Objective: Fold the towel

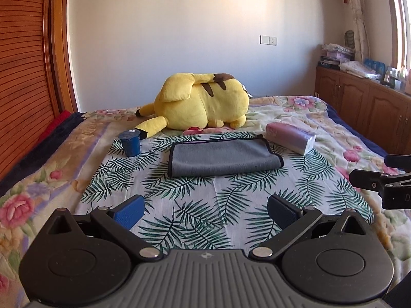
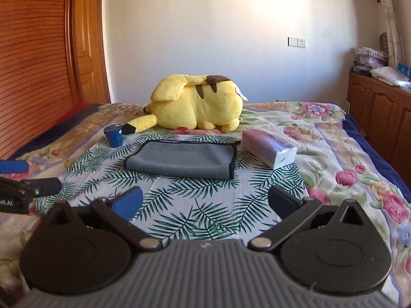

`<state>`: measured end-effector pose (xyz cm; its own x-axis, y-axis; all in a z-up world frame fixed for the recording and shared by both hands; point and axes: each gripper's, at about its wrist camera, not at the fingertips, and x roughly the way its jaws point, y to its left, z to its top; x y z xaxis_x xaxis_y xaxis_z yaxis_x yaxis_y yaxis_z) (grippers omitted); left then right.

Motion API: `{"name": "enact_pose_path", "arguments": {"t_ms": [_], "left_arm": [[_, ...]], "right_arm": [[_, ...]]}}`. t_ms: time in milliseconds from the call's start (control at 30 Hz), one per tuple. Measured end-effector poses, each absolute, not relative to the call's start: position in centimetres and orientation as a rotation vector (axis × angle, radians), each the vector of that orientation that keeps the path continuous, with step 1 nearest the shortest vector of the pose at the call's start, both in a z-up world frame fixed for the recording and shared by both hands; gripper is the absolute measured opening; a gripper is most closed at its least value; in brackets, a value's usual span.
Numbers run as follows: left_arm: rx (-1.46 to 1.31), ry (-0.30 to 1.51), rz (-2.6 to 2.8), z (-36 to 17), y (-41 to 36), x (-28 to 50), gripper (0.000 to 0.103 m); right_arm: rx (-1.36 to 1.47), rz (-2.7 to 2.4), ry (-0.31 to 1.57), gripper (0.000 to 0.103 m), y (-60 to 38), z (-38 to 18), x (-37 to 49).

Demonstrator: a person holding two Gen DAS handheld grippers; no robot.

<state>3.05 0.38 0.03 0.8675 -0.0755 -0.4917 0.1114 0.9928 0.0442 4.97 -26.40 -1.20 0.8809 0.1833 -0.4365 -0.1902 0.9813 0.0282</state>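
grey towel [image 1: 223, 157]: folded, flat on bed [image 1: 179, 220]
left gripper [image 1: 205, 206]: fingers spread, holding nothing
right gripper [image 2: 205, 201]: fingers spread, holding nothing

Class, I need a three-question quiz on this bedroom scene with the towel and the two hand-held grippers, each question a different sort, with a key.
1. True or false: the grey towel lies folded in half on the leaf-print cloth.
2. What stands left of the towel? A) blue cup B) lamp C) book
3. Fill in: the left hand-held gripper and right hand-held gripper are both ____.

Key: 1 true; 2 A, the blue cup; 3 open, holding nothing.
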Motion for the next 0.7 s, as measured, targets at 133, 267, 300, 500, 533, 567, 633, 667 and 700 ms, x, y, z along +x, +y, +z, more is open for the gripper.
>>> {"name": "enact_pose_path", "arguments": {"t_ms": [133, 267, 300, 500, 533, 567, 633, 667, 700], "left_arm": [[0.070, 0.513, -0.087, -1.1, 0.3, 2.8, 0.087], [0.082, 0.511, -0.074, -2.1, 0.1, 2.5, 0.087], [0.083, 0.511, -0.071, -2.3, 0.1, 2.5, 0.087], [0.073, 0.503, -0.065, -3.0, 0.5, 2.5, 0.087], [0.070, 0.505, -0.065, -3.1, 0.5, 2.5, 0.087], [0.069, 0.507, -0.067, -3.3, 0.5, 2.5, 0.087], [0.075, 0.504, -0.066, -3.4, 0.5, 2.5, 0.087], [0.080, 0.500, -0.064, -3.5, 0.5, 2.5, 0.087], [0.084, 0.497, -0.062, -3.5, 0.4, 2.5, 0.087]], "right_arm": [[-0.020, 0.196, 0.461, 0.103, -26.2, -1.9, 4.7], [-0.037, 0.201, 0.466, 0.103, -25.9, -2.5, 4.4], [-0.039, 0.202, 0.467, 0.103, -25.9, -2.7, 4.3], [-0.025, 0.201, 0.486, 0.103, -26.3, -3.9, 4.4], [-0.024, 0.198, 0.489, 0.103, -26.3, -4.1, 4.4], [-0.024, 0.196, 0.490, 0.103, -26.3, -4.2, 4.4], [-0.021, 0.197, 0.491, 0.103, -26.4, -4.4, 4.5], [-0.019, 0.197, 0.492, 0.103, -26.4, -4.5, 4.5], [-0.017, 0.195, 0.494, 0.103, -26.5, -4.7, 4.5]]}}
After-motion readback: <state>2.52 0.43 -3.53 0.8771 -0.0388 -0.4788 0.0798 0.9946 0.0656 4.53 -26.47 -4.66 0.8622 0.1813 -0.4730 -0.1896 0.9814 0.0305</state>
